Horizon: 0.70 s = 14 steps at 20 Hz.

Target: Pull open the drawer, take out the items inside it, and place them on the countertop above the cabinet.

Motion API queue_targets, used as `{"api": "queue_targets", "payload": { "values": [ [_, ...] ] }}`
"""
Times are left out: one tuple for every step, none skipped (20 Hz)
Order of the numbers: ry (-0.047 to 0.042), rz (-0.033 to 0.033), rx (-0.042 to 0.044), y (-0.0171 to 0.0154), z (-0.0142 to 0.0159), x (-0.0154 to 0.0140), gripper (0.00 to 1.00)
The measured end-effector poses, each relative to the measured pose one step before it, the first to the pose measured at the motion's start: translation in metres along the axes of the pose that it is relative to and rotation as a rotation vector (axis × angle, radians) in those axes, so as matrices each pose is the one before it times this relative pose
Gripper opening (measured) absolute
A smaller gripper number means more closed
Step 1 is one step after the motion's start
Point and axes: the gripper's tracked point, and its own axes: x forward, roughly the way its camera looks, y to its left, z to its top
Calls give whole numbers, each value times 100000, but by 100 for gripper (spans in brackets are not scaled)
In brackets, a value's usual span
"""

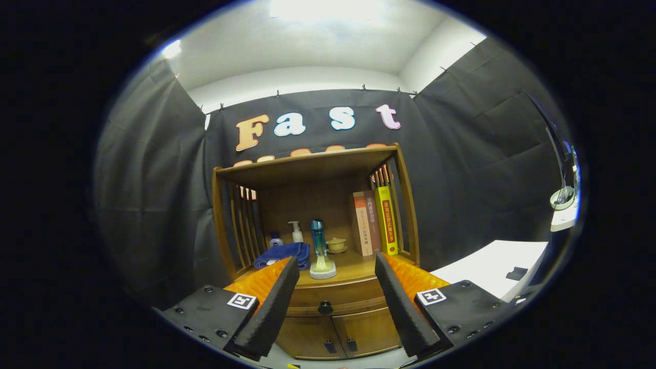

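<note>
On the surface [353, 269] above the closed drawer [333, 297], a towel [282, 253] lies left, bottles [319, 241] stand centre, and books [374, 223] stand right. The tool [336, 266] gapes ahead of the drawer.

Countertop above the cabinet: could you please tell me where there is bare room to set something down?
The countertop looks bare between the tall bottle on its white base and the books, in front of the small lidded cup. The side with the blue towel and two small bottles is crowded. The open tongs frame the drawer knob.
</note>
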Motion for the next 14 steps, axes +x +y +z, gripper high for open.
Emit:
{"api": "queue_targets", "payload": {
  "values": [
    [-55, 377, 403, 40, 95, -82, 98],
    [-372, 98, 98, -97, 244, -36, 98],
    [-404, -148, -213, -191, 127, 30, 98],
    [-444, -175, -210, -173, 129, -73, 98],
    [-228, -260, -88, -62, 64, -18, 98],
    [-8, -282, 73, -121, -4, 75, 98],
    [272, -220, 311, -28, -125, -37, 98],
    [241, 37, 470, 27, -123, -85, 98],
    [245, 315, 299, 145, -161, 18, 98],
    [98, 230, -87, 128, -131, -40, 98],
    [-31, -4, -403, -6, -45, 48, 98],
    [48, 50, -444, 11, -126, 33, 98],
    [125, 212, -230, 80, -80, -8, 98],
    [135, 138, 57, 183, -24, 8, 98]
  ]
}}
